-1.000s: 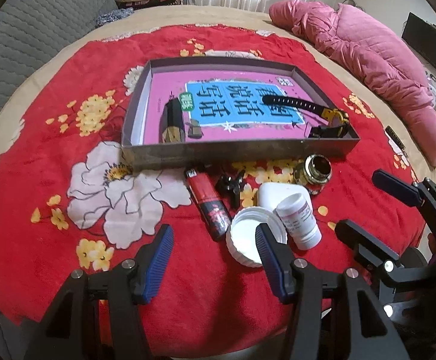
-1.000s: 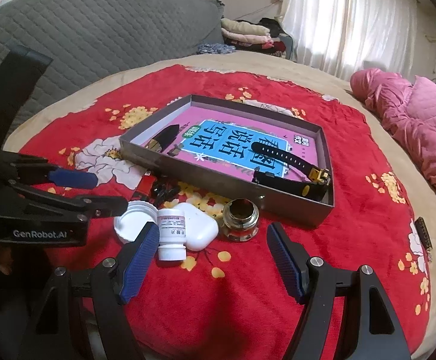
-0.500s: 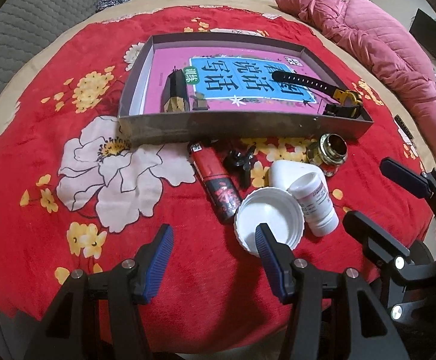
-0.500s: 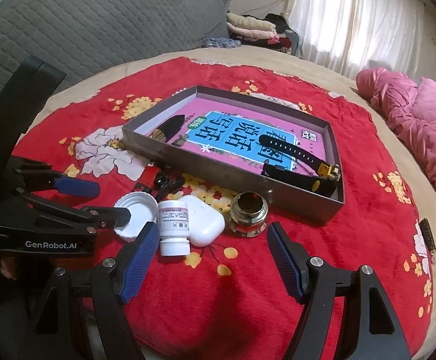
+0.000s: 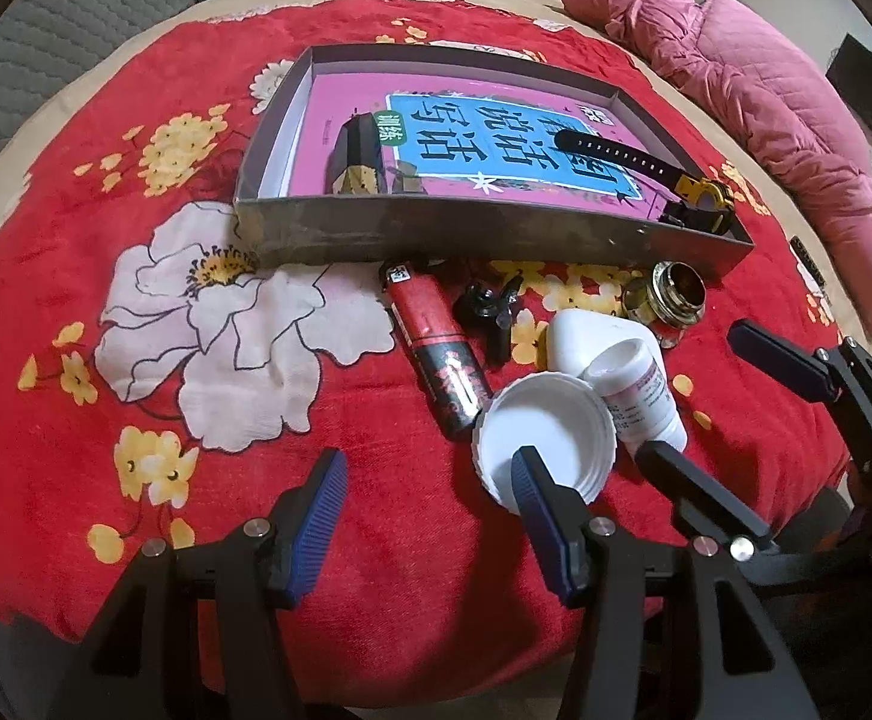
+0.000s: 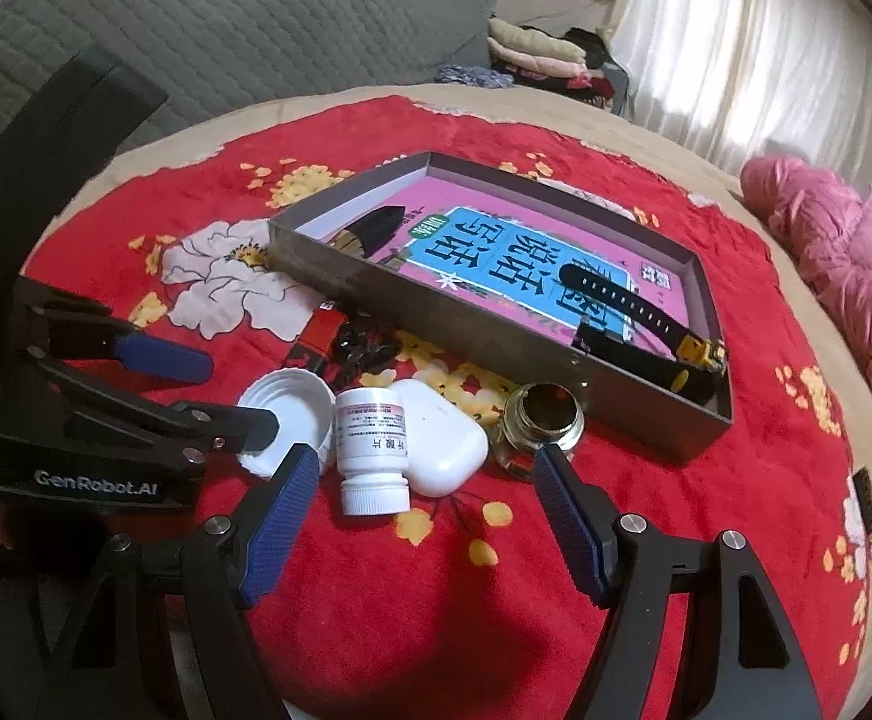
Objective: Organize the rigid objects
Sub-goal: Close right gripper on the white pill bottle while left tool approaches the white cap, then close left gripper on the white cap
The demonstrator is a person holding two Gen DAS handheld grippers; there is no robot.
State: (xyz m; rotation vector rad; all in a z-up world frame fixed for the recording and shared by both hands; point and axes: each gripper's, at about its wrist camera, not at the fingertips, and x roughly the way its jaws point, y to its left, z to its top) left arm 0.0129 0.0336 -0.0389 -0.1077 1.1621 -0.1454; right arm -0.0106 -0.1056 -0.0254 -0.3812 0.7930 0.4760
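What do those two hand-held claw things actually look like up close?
Both are matte black plastic. The left gripper and right gripper each have two angular fingers tipped with ribbed blue pads and fastened with silver screws. White "GenRobot.AI" lettering marks the left one's side.

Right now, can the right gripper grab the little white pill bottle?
Probably yes. The right gripper has its jaws wide open, and the white pill bottle stands just ahead of them with nothing on top. The white case touches its side, so it might get nudged.
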